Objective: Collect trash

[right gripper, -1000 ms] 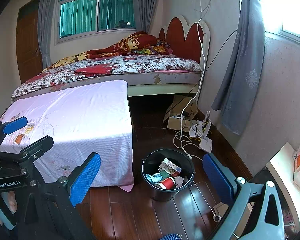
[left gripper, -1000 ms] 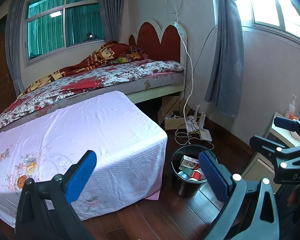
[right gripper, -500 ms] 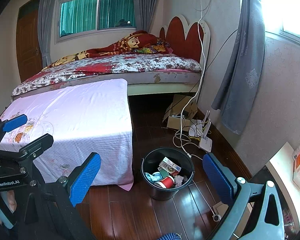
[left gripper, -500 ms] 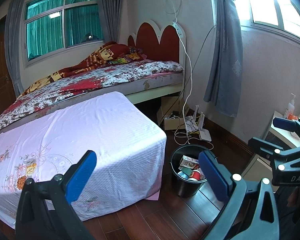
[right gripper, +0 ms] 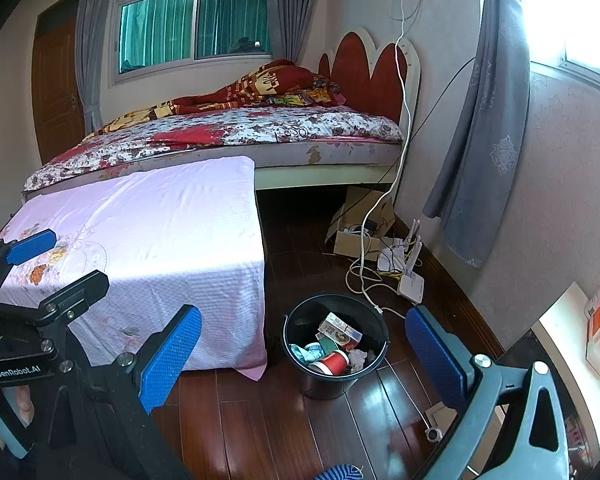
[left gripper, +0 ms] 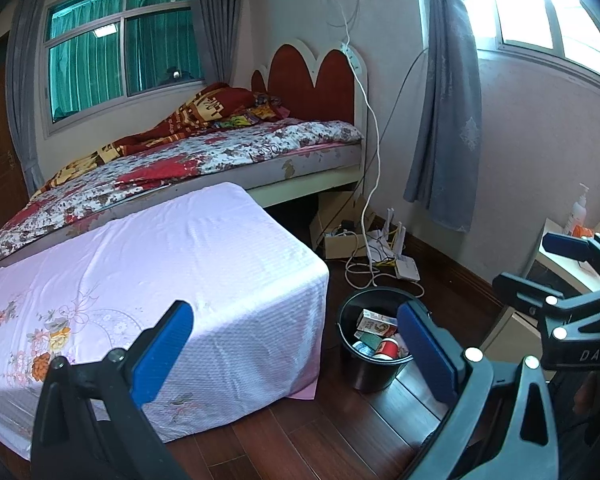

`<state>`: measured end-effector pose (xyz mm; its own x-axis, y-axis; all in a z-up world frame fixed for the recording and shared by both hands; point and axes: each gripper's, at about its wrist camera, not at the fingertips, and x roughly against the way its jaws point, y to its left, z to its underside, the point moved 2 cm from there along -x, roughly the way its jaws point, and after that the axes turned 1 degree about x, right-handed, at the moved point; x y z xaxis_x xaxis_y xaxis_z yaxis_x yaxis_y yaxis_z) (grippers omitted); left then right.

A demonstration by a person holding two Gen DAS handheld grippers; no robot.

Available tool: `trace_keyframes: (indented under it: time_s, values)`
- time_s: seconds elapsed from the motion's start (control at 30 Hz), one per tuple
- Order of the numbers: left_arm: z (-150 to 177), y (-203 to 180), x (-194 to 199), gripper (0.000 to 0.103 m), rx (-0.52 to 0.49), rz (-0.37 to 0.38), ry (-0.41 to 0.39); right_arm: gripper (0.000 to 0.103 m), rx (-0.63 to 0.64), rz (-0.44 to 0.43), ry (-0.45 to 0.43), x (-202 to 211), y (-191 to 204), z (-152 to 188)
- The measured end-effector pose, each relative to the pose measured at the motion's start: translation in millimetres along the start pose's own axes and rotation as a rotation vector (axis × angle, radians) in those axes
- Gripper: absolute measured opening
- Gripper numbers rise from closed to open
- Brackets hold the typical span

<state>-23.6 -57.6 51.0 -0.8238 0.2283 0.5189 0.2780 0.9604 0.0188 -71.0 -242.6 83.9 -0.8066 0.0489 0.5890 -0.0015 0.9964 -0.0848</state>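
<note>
Both tongs hang spread and empty; the black trash bucket (right gripper: pixel 334 344) stands on the floor ahead, below, nearer the right tongs (right gripper: pixel 302 354) than the left tongs (left gripper: pixel 296 350).

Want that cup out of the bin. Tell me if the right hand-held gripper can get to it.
Probably yes: the right hand-held gripper is open, and the red cup lies on top in the uncovered black bucket.

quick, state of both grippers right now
left gripper: open, holding nothing.
right gripper: open, holding nothing.
</note>
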Motion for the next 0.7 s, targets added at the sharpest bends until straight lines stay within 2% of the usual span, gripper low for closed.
trace_keyframes:
  time_s: [0.7]
  values:
    - [-3.0, 4.8, -2.3, 0.102, -0.022, 0.024, -0.004, 0.103, 0.002, 0.011, 0.009, -0.7, -3.7, 2.4]
